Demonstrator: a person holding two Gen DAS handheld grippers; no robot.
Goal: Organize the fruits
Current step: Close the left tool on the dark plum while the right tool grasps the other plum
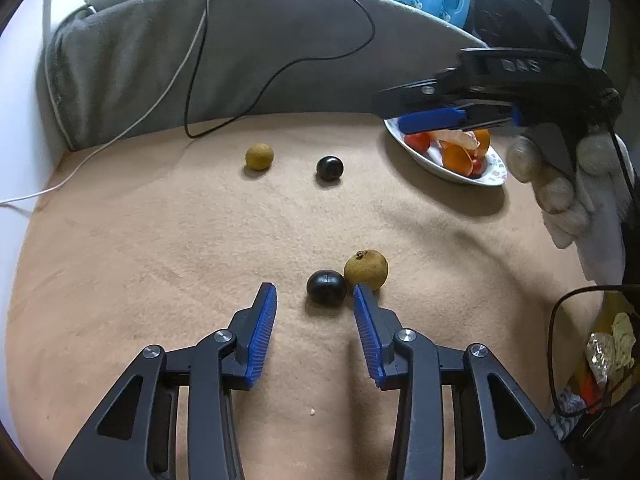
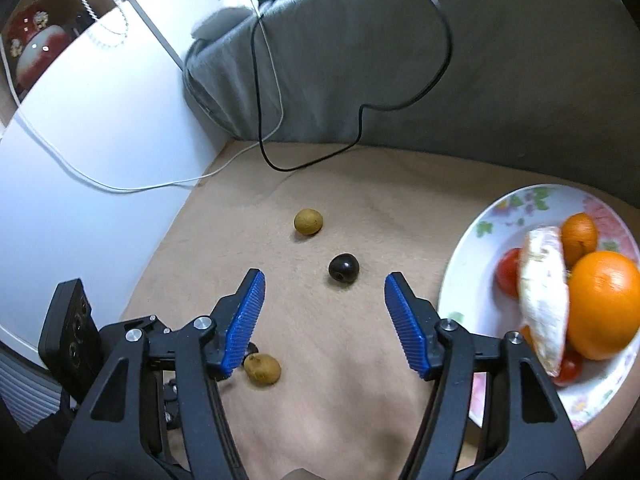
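Our left gripper (image 1: 314, 292) sits low on the tan blanket (image 1: 160, 240), jaws wide and empty, near dark fruit (image 1: 326, 287) just ahead between the tips, near brown fruit (image 1: 366, 269) touching the right fingertip. Our right gripper (image 2: 324, 280) hovers agape, holding nothing. Farther out we see the far brown fruit (image 1: 259, 156), far dark fruit (image 1: 329, 168), and the floral plate (image 2: 500, 216) of oranges (image 2: 604, 304).

Tan fleece blanket (image 1: 160, 260) covers the near surface. Grey cushion (image 1: 160, 60) banks along the far edge; black cable (image 1: 280, 72) and white cable (image 1: 176, 76) drape over it. White wall (image 2: 100, 120) at left.
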